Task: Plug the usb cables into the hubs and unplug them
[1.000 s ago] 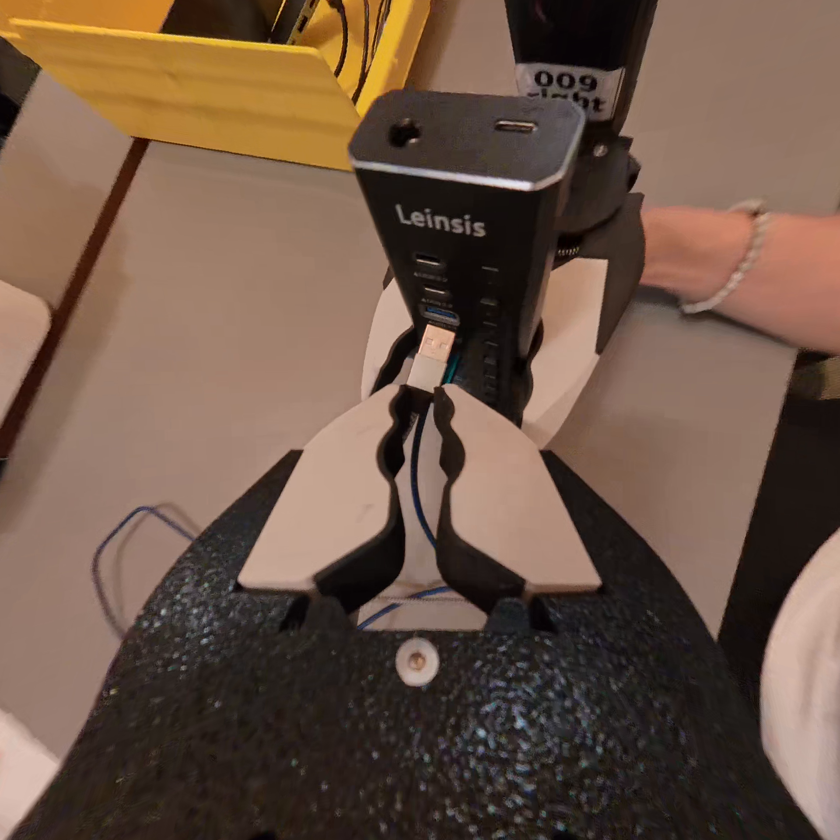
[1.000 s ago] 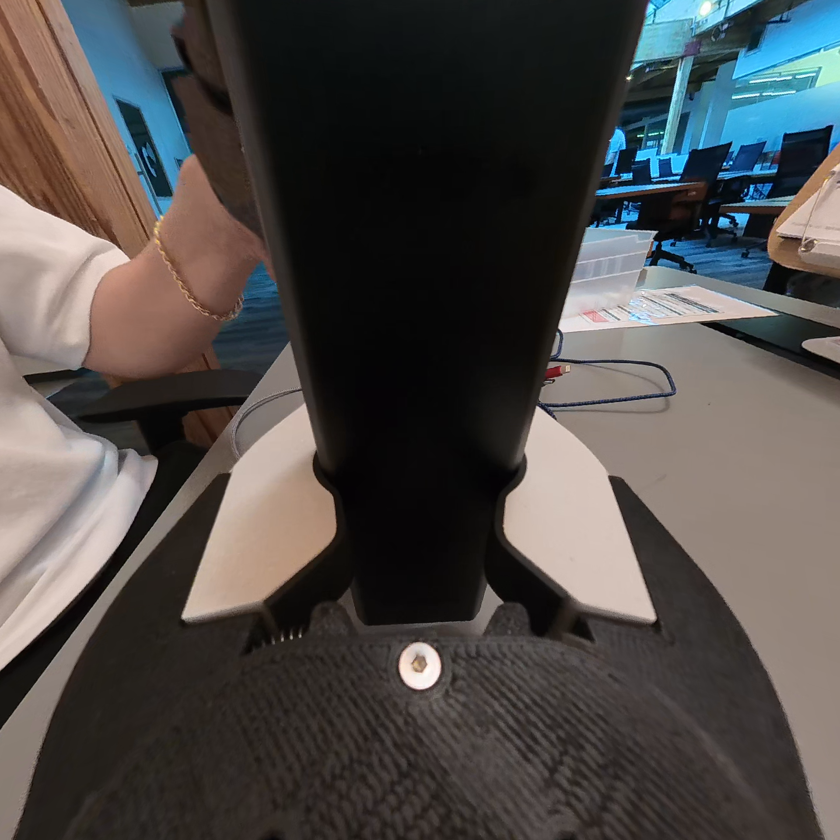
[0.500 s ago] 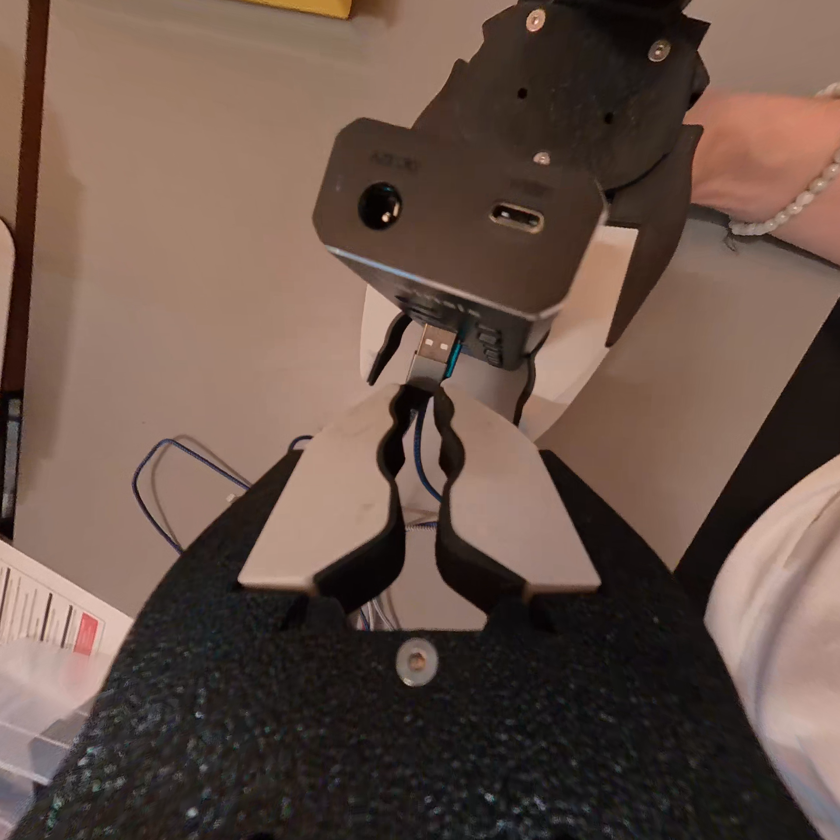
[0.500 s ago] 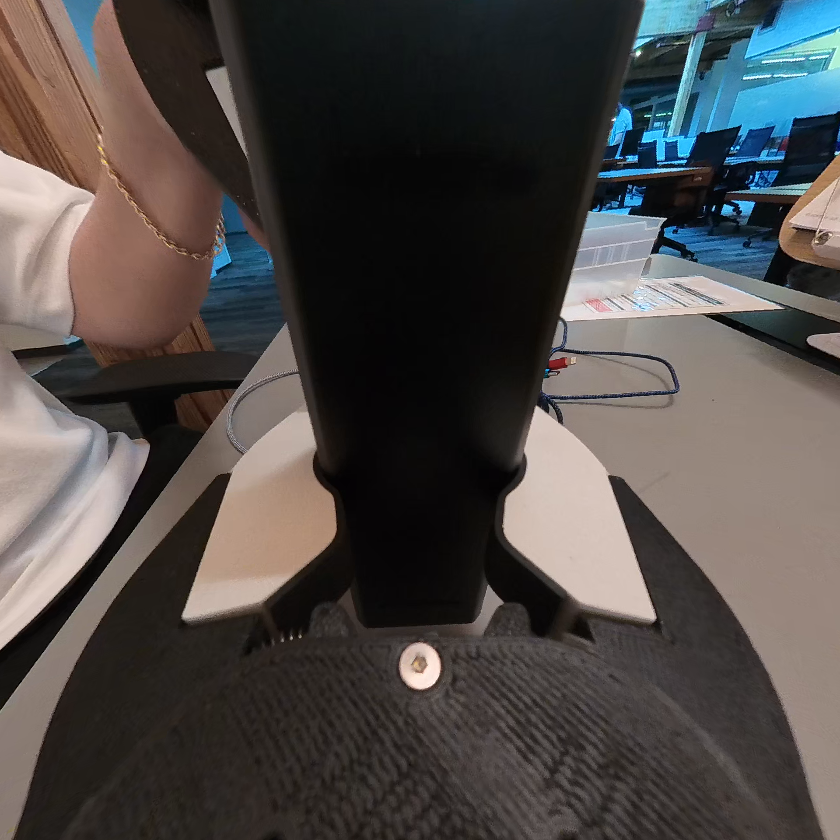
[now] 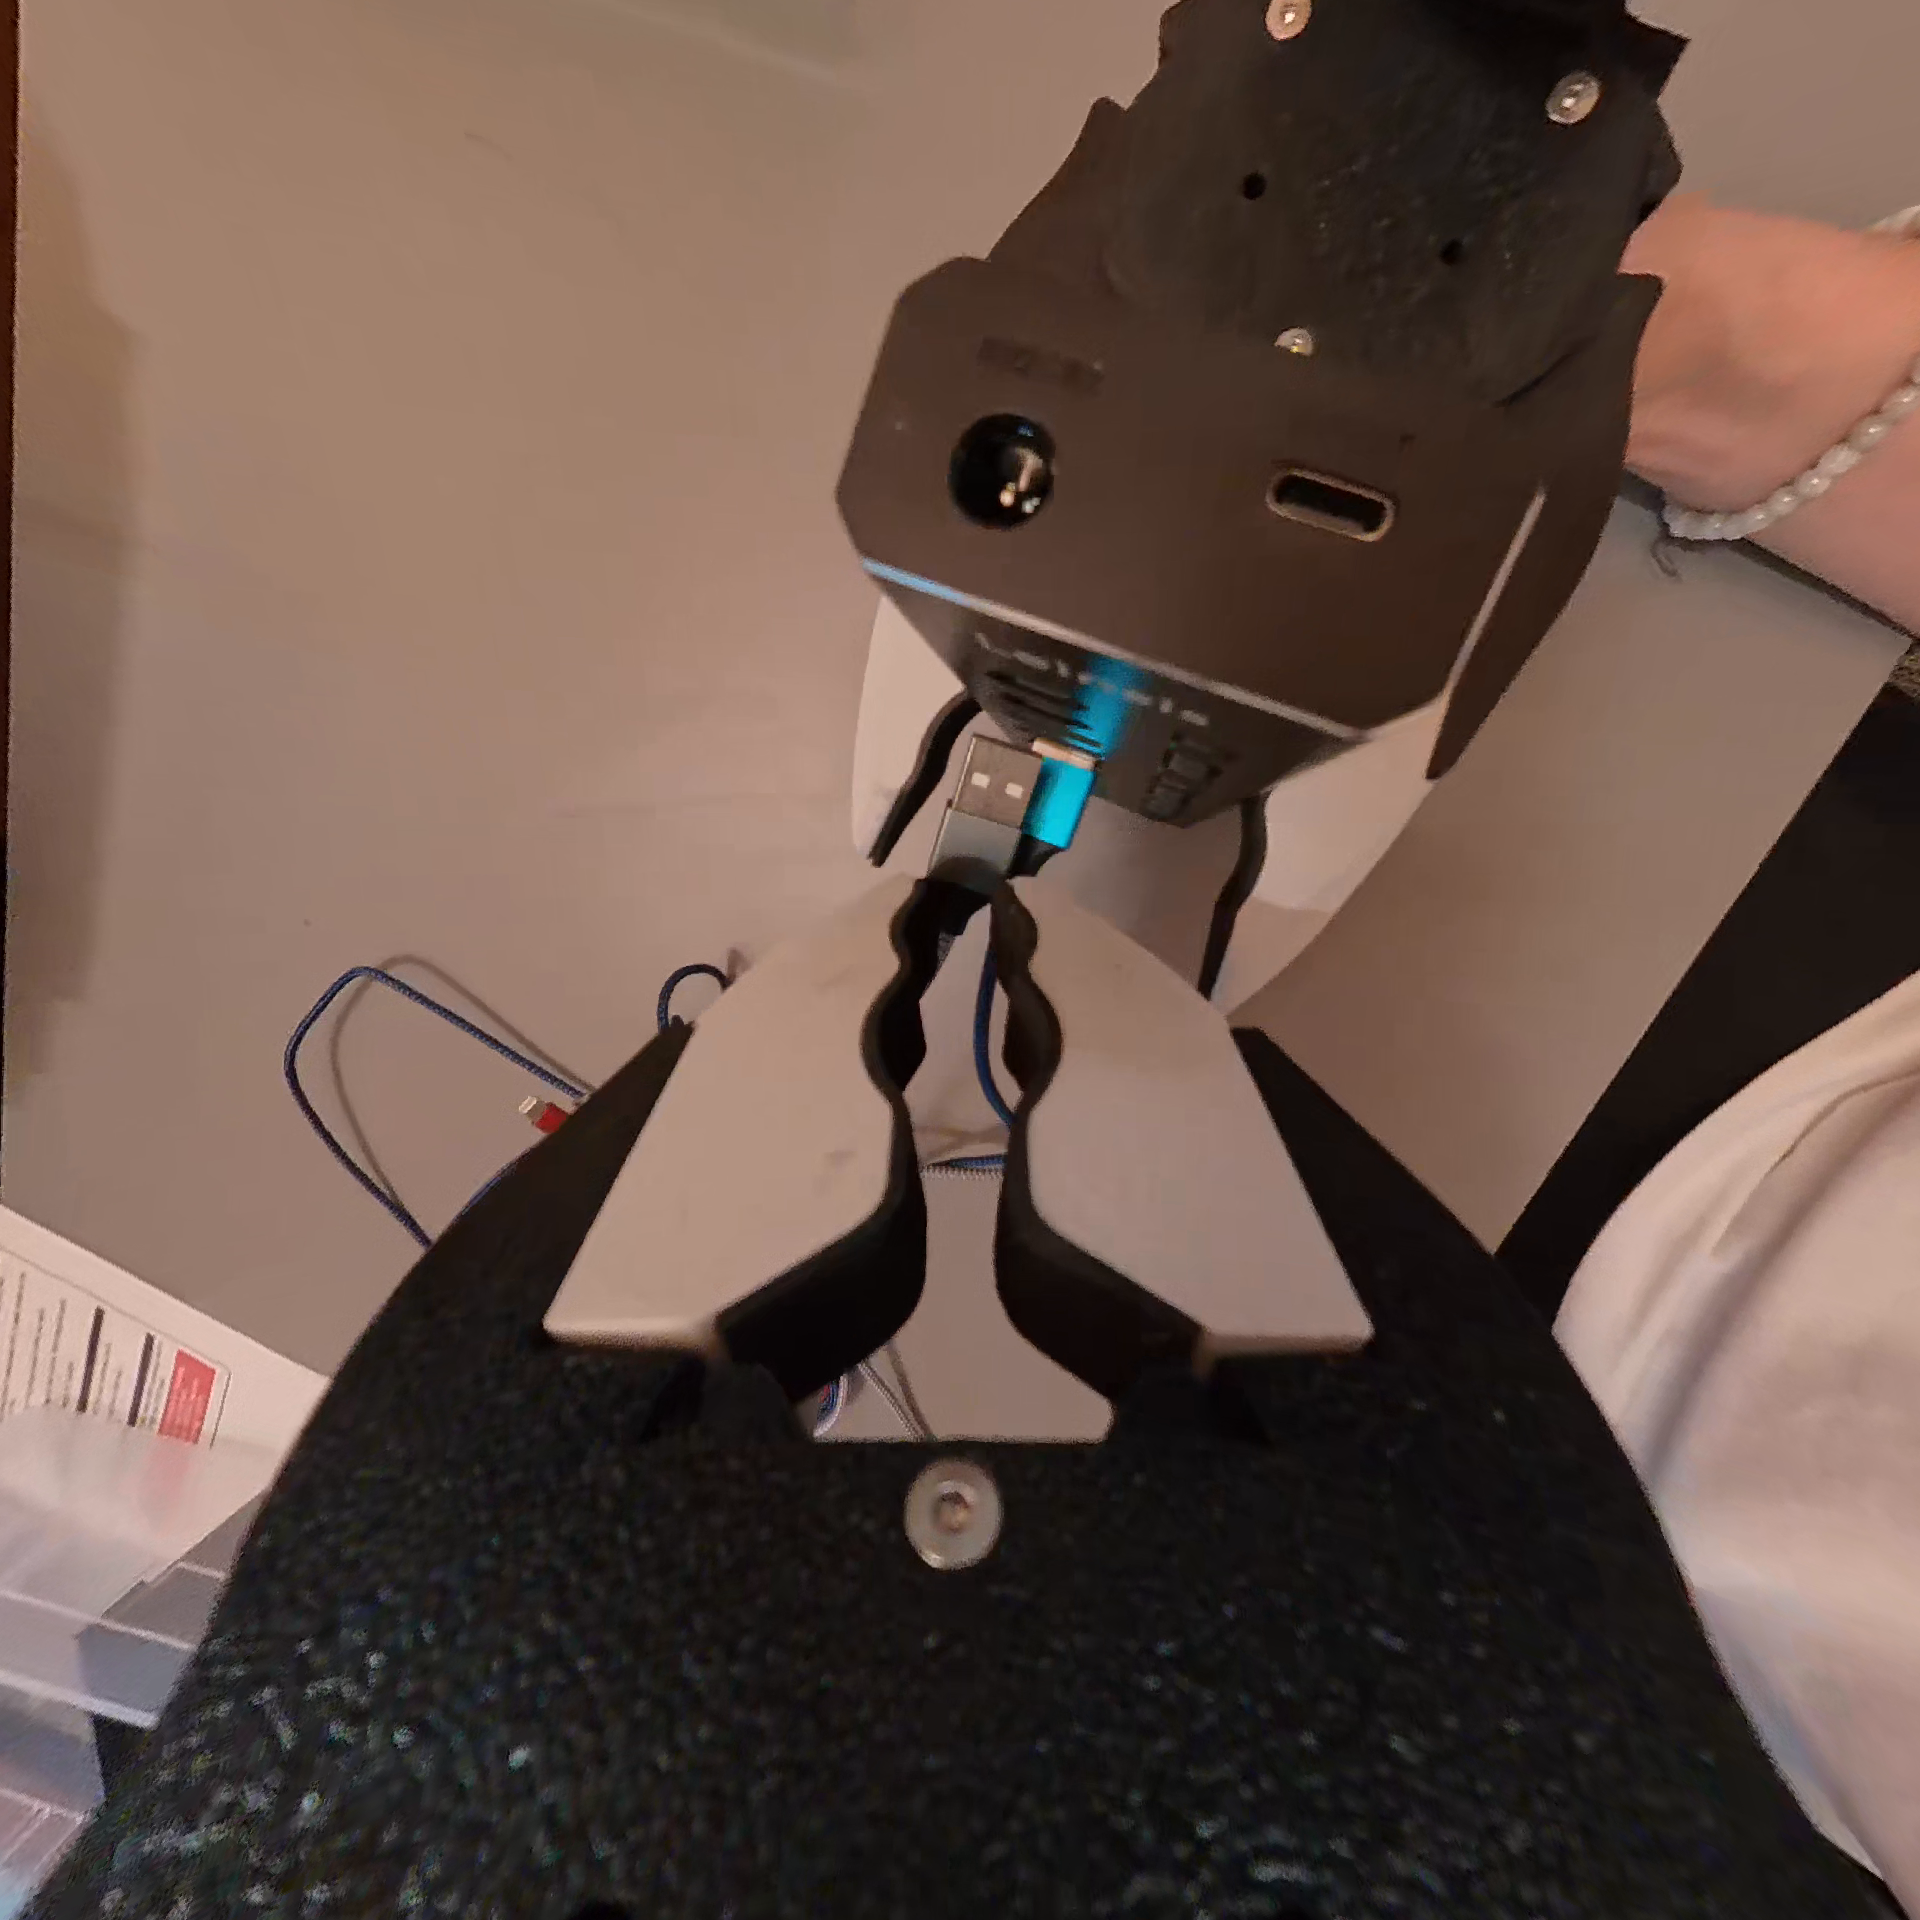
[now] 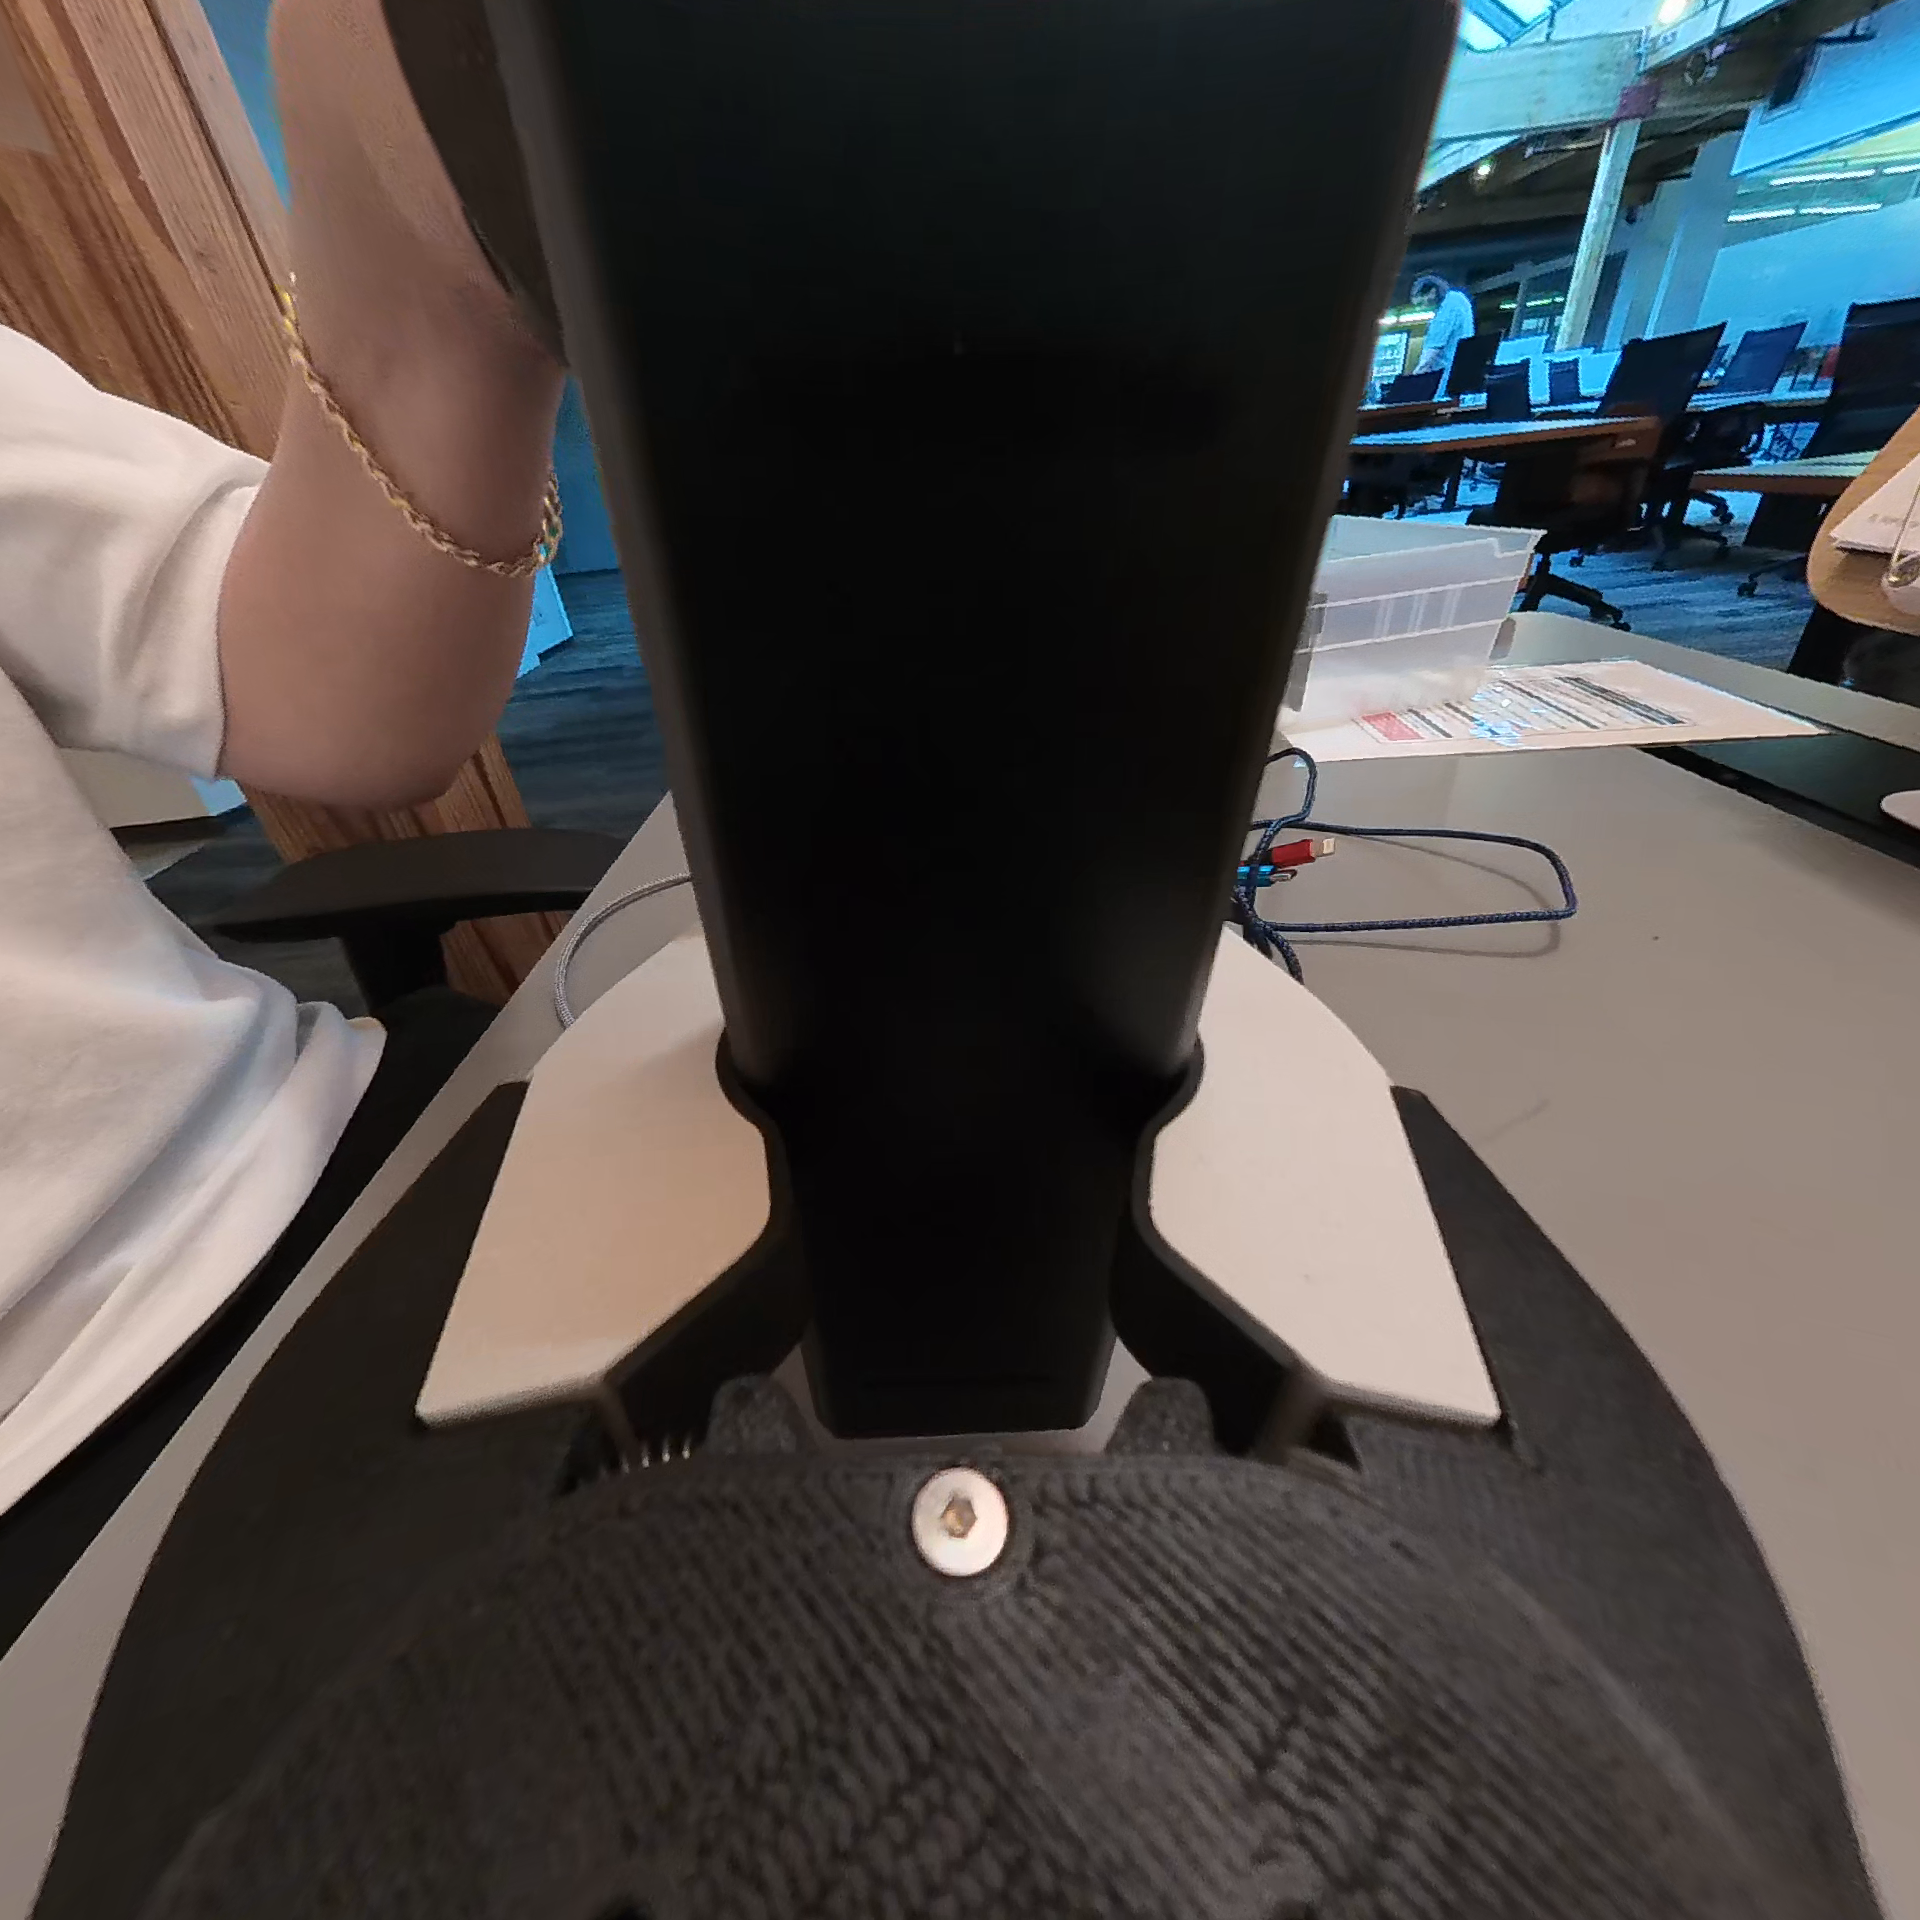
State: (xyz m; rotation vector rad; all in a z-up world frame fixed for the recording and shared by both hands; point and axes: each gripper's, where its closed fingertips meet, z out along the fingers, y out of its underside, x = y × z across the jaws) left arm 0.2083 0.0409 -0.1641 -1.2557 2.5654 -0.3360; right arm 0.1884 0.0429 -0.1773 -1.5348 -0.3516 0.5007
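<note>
My left gripper is shut on a USB-A plug with a grey shell; its silver tip points at the port face of the black hub and sits just short of it. A teal plug sits in a hub port beside it. A blue braided cable trails back between my fingers. My right gripper is shut on the black hub and holds it upright above the table; it also shows in the left wrist view behind the hub. The hub's end shows a round socket and an oval port.
More blue cable with a red plug loops on the grey table; it also shows in the right wrist view. A clear plastic box and a printed sheet lie beyond. A person's arms and white sleeve are close by. The tips of both grippers are at nearly the same place.
The left view has tilted down over the hub's end face. The yellow bin has left the view. The USB-A plug stays just off the port face; the teal plug now shows.
</note>
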